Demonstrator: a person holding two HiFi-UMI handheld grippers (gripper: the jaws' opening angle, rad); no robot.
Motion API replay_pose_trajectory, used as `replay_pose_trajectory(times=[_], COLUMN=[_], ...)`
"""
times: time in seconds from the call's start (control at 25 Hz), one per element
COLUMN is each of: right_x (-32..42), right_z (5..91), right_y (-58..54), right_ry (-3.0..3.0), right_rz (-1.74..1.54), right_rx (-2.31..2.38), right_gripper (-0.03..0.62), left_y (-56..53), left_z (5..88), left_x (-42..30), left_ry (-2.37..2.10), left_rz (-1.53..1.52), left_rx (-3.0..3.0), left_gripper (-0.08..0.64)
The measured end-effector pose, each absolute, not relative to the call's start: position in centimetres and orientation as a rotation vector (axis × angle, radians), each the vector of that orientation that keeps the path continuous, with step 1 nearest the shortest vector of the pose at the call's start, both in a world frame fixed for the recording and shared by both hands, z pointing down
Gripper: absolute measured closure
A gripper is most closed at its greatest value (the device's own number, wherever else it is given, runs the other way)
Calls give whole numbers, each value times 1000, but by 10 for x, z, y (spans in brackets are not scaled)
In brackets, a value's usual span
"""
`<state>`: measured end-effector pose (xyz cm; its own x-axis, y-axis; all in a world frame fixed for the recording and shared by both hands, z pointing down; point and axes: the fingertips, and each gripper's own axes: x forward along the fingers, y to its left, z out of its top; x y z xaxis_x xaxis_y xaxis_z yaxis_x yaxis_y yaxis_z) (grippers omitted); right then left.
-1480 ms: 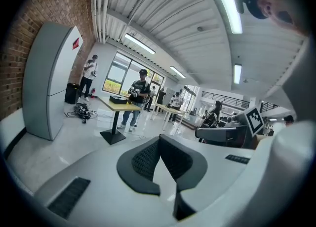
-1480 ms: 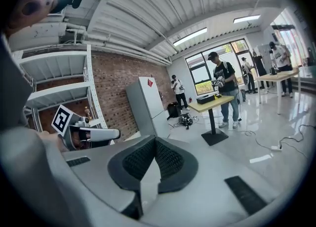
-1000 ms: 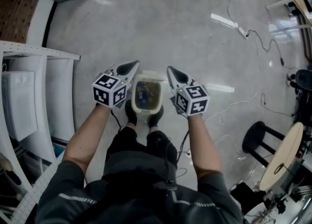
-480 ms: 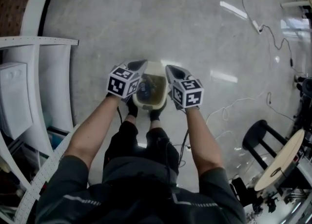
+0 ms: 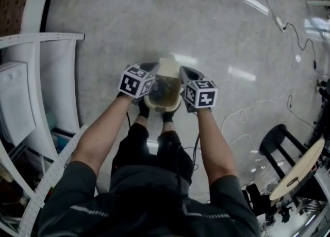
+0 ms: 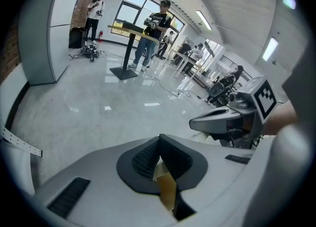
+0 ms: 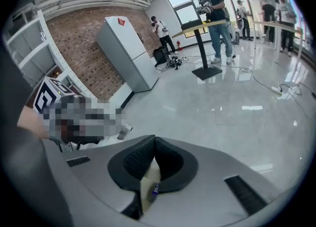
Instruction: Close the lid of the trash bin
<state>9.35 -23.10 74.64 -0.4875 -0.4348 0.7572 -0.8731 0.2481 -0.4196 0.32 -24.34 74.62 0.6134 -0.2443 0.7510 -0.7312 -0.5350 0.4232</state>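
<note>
A small cream trash bin (image 5: 164, 97) stands on the floor just in front of the person's shoes. Its top is uncovered, with rubbish showing inside. Its lid (image 5: 167, 66) stands up at the far rim. My left gripper (image 5: 148, 67) hangs at the bin's left side and my right gripper (image 5: 186, 70) at its right side, both close to the rim. In the left gripper view the left gripper (image 6: 159, 138) has its pads pressed together, with cream bin below them. In the right gripper view the right gripper (image 7: 154, 139) is likewise shut and empty.
A white shelf unit (image 5: 31, 102) stands at the left. A black stool (image 5: 276, 143) and a round wooden tabletop (image 5: 301, 169) are at the right. Cables (image 5: 247, 112) trail over the grey floor. A white cabinet (image 7: 126, 56) stands by the brick wall, and several people stand at tall tables farther off.
Both grippers have drawn in closer to the bin's two sides. The head has shifted, so the bin sits nearer the frame's middle. The jaws stay shut.
</note>
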Motion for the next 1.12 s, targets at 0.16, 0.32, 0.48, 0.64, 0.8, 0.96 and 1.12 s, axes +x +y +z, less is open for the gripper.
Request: replay_pose_trajectory(times=[0.16, 0.32, 0.48, 0.64, 0.8, 0.96, 1.12], right_x=[90, 93, 93, 92, 89, 86, 82], right_z=[747, 750, 756, 762, 773, 787, 801], right_y=[-226, -204, -172, -139, -109, -84, -61], right_ry=[-2023, -1995, -1965, -1940, -1909, -1879, -1857], right_rz=[1217, 1229, 1229, 1244, 1250, 1269, 1288], right_rx=[1214, 1219, 1191, 1168, 1128, 1099, 1074], right_gripper=[581, 581, 581, 581, 581, 581, 581], left_y=[-235, -214, -185, -151, -120, -95, -70], left_z=[749, 752, 757, 763, 773, 786, 804], left_x=[-2, -4, -4, -3, -6, -11, -16], left_ry=[-761, -737, -694, -680, -667, -652, -645], left_rz=[811, 834, 881, 893, 911, 933, 967], left_rx=[2057, 2044, 2039, 2012, 1986, 1958, 1919], left_gripper=[558, 558, 558, 558, 558, 558, 558])
